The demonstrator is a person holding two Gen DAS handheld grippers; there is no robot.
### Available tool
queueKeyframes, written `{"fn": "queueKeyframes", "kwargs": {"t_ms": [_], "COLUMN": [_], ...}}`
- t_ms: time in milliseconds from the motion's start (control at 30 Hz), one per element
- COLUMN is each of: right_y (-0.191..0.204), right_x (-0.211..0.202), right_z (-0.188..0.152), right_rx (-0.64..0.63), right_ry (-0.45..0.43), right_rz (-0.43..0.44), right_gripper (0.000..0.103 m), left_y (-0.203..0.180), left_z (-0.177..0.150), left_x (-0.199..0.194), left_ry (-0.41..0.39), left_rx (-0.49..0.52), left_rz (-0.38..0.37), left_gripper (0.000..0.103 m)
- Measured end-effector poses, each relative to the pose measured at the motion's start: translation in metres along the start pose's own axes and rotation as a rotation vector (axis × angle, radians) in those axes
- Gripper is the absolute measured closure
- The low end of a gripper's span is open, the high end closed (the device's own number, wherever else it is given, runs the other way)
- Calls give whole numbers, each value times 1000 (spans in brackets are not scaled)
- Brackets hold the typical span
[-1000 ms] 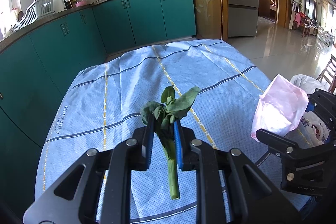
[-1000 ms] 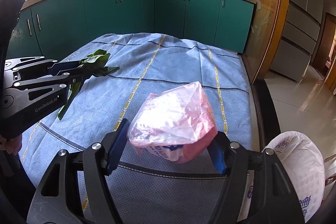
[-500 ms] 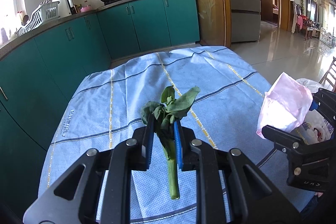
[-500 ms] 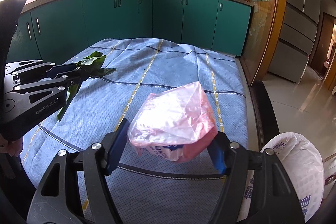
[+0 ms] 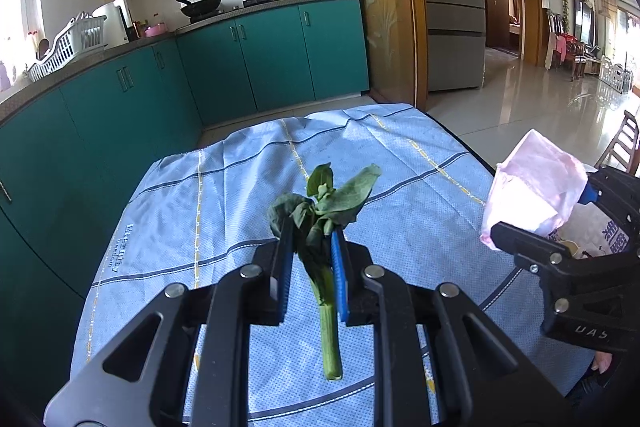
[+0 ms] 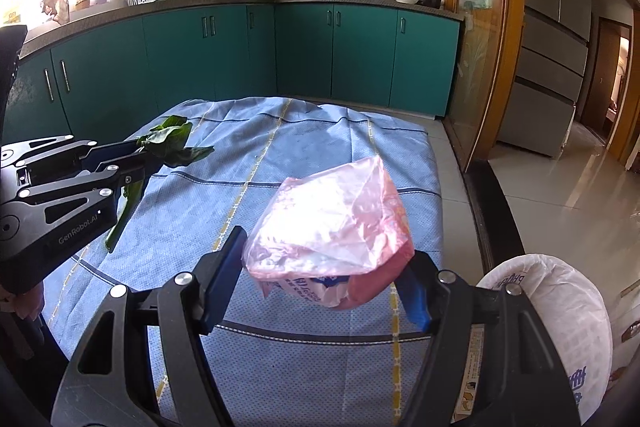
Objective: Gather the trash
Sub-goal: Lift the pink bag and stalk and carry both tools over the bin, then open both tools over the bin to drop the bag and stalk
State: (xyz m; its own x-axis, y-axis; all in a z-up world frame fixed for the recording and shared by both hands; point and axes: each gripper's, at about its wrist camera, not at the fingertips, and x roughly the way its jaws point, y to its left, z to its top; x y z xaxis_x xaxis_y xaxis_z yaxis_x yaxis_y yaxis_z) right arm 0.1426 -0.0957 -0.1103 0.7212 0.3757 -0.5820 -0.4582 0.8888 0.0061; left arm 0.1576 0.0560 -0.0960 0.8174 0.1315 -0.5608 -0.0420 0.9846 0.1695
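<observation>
Change: both grippers have risen; the tablecloth (image 5: pixel 400 211) sits lower in view.
Left gripper (image 5: pixel 310 247): clamped on the leafy stalk (image 5: pixel 320 227), leaves ahead of the tips.
Right gripper (image 6: pixel 324 267): clamped on the pink bag (image 6: pixel 332 223), above the table.

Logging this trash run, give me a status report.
Left gripper shut on wilted green vegetable stalk. Right gripper shut on crumpled pink plastic bag. Both held above blue checked tablecloth. Nothing between them.
</observation>
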Motion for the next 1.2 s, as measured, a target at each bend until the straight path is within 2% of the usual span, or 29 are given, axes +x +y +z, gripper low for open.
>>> {"fn": "queueKeyframes", "kwargs": {"t_ms": [233, 500, 800, 1000, 1200], "right_y": [-4, -24, -90, -147, -191], "right_x": [-7, -27, -66, -95, -112], "right_z": [1, -7, -32, -58, -92], "right_rx": [5, 29, 133, 245, 335], "right_ry": [-16, -31, -49, -51, -16], "right_rz": [-10, -60, -183, -280, -359], "right_gripper": [35, 35, 35, 35, 35], "left_y": [-6, -39, -91, -137, -185], "left_z": [3, 12, 14, 14, 12], "left_x": [-6, -17, -20, -22, -18], "left_ry": [-17, -47, -51, -46, -38], "left_rx": [-3, 13, 52, 77, 104], "left_rz": [-1, -58, -131, -222, -315], "left_gripper": [84, 84, 84, 84, 84]}}
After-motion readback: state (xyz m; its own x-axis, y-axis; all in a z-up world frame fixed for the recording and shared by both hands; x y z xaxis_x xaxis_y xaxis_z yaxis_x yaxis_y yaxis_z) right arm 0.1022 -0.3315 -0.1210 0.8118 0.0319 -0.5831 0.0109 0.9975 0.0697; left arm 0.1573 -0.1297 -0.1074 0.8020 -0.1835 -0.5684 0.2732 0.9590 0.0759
